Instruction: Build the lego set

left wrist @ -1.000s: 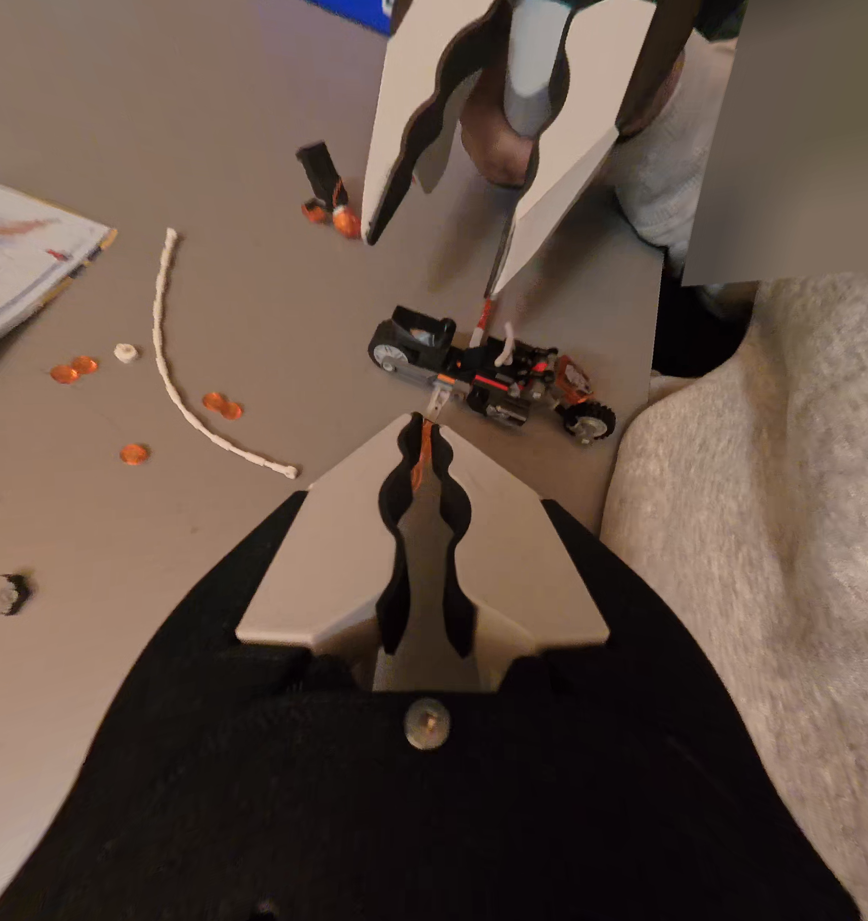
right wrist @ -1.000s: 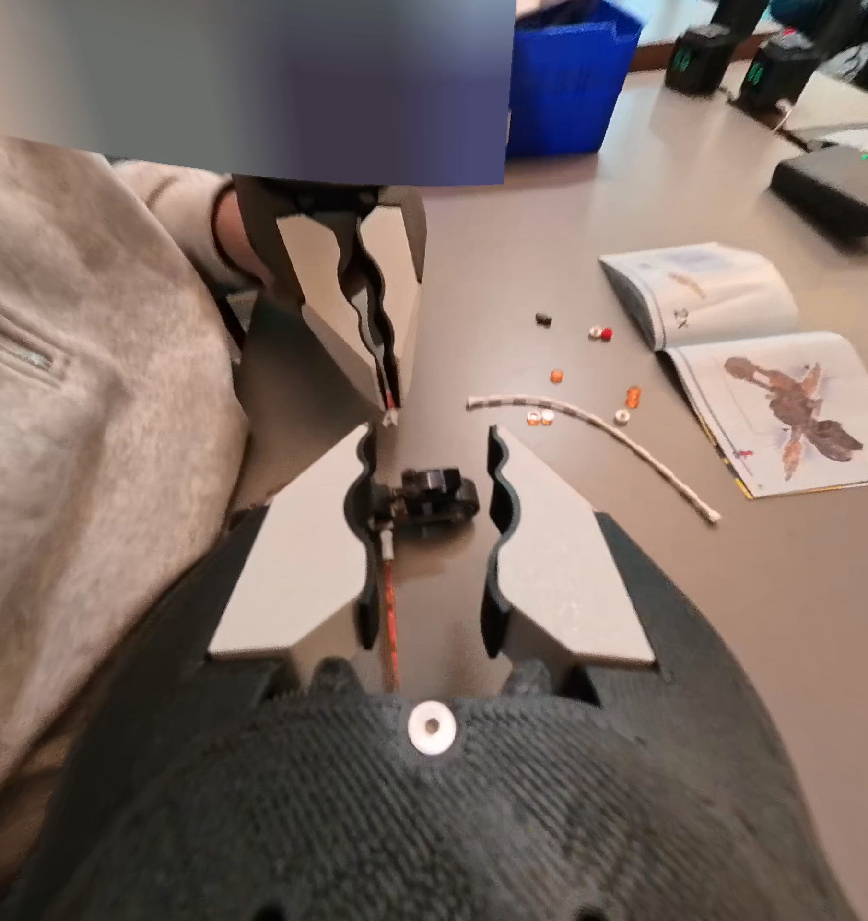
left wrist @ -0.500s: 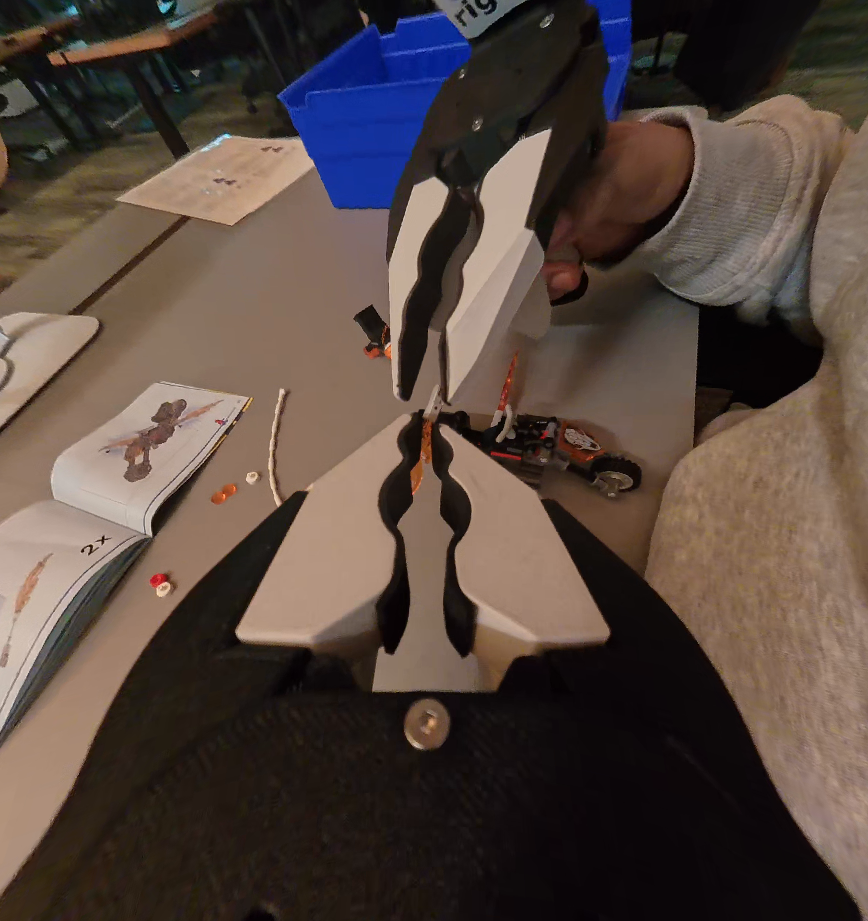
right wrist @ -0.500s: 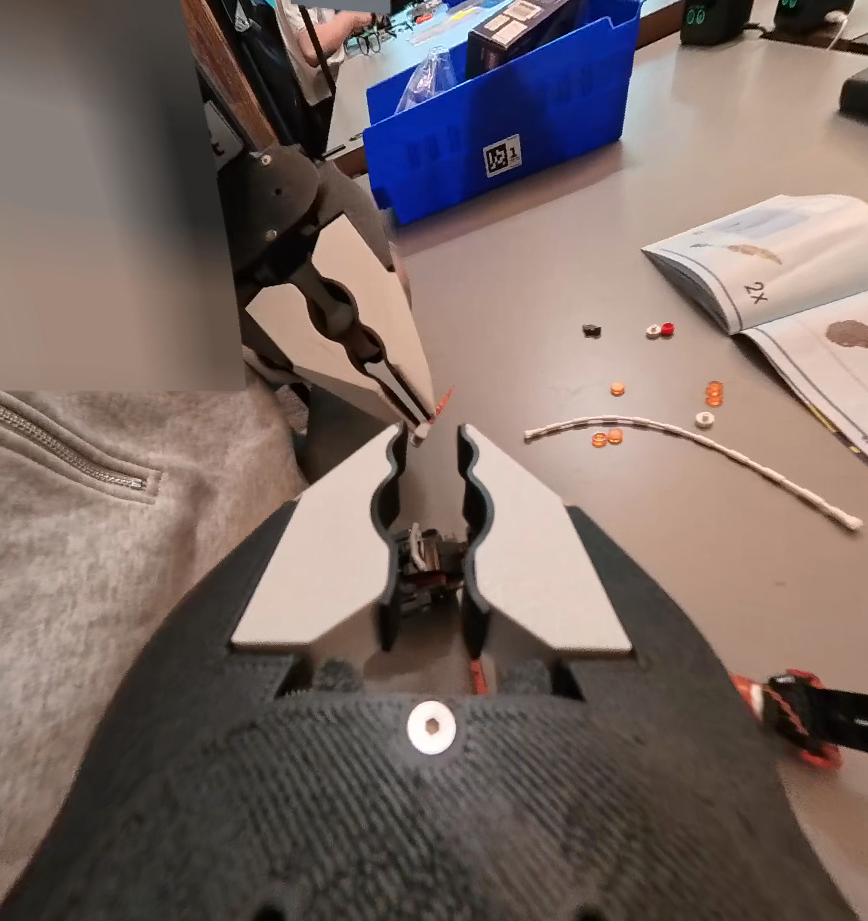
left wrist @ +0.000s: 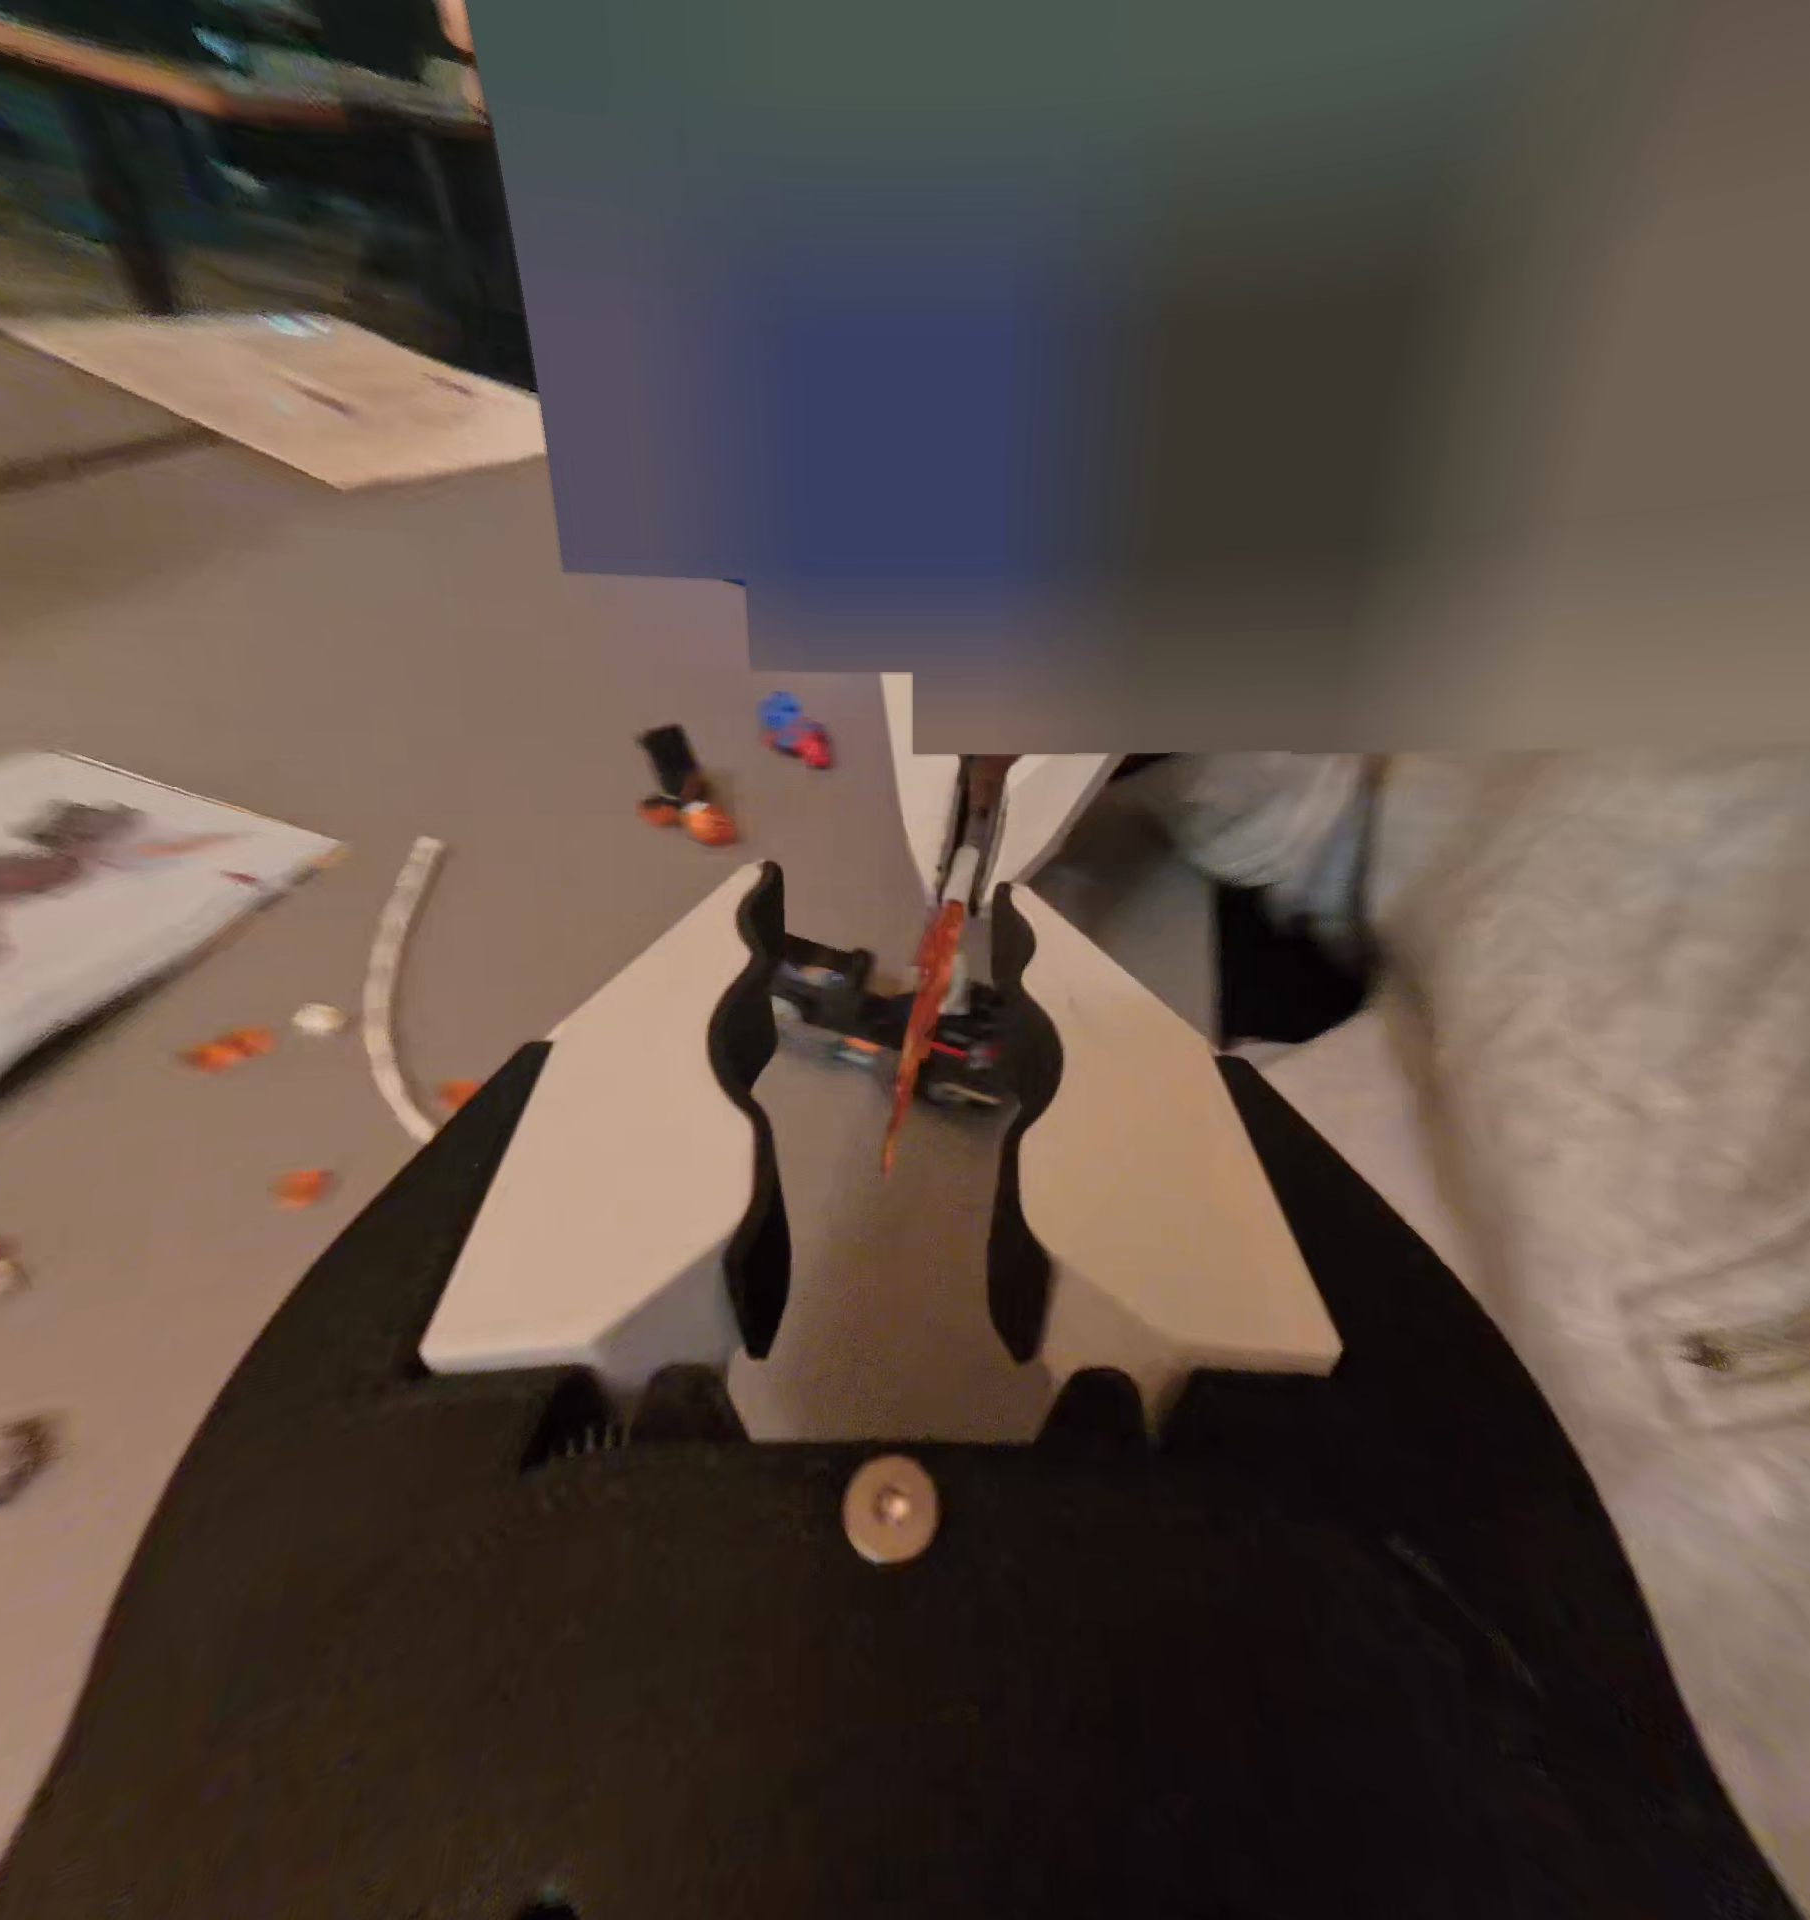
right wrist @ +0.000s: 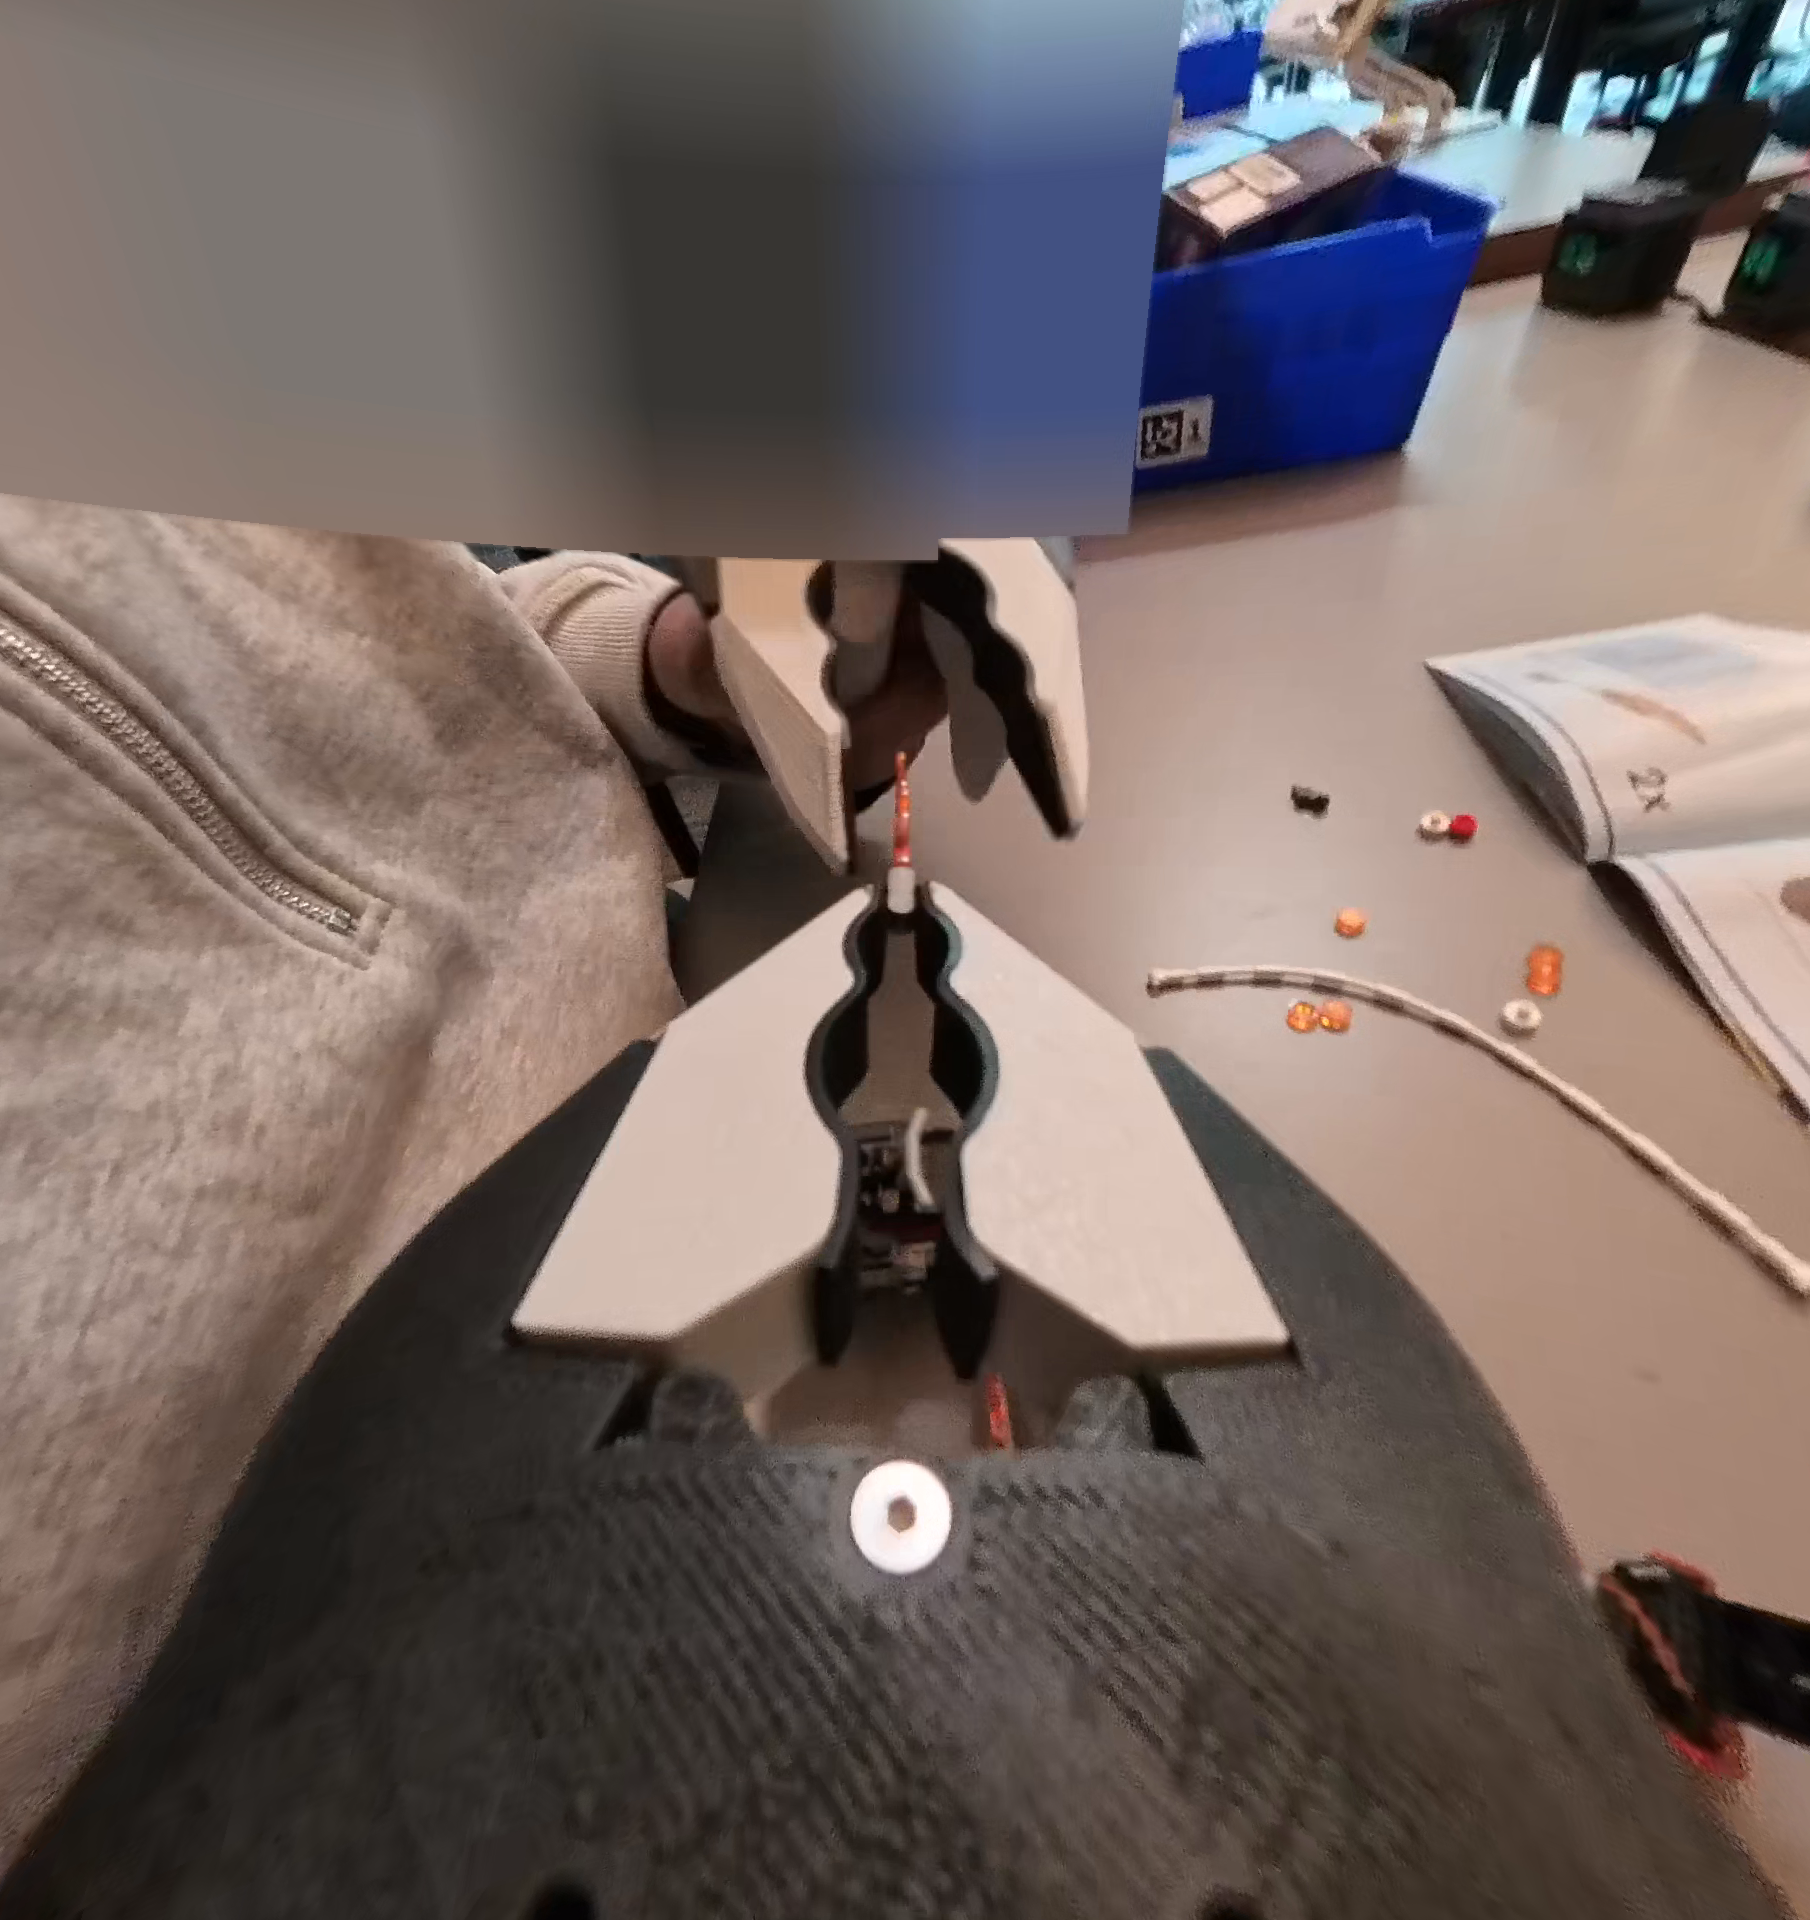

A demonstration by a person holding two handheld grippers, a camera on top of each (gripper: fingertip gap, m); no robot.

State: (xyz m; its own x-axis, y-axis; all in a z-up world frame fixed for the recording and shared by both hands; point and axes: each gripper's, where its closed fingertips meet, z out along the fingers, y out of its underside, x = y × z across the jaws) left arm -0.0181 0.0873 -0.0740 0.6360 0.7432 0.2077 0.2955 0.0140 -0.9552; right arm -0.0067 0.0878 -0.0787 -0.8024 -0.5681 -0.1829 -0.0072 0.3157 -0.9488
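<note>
My right gripper point(right wrist: 901, 899) is shut on the white end of a thin orange flame piece point(right wrist: 903, 821), which sticks out past its tips. In the left wrist view the same flame piece point(left wrist: 922, 1023) hangs from the right gripper point(left wrist: 961, 857), between my left fingers. My left gripper point(left wrist: 882, 899) is open and empty, its jaws on either side of the flame without touching it. It also shows in the right wrist view point(right wrist: 948, 842). The black lego motorcycle point(left wrist: 859, 1023) lies on the grey table point(left wrist: 568, 675) below both grippers, partly hidden point(right wrist: 896, 1195).
A white flexible rod point(right wrist: 1483, 1049), orange studs point(right wrist: 1316, 1016) and small loose parts lie beside an open instruction booklet point(right wrist: 1711, 727). A black-and-orange sub-build point(left wrist: 683, 795) stands farther off. A blue bin point(right wrist: 1296, 332) is at the back. A person's grey sweater point(right wrist: 257, 935) borders the table edge. The tips of both grippers are at nearly the same place.
My left gripper has opened and let go of the flame piece. My right gripper has closed on its white end and now holds it alone.
</note>
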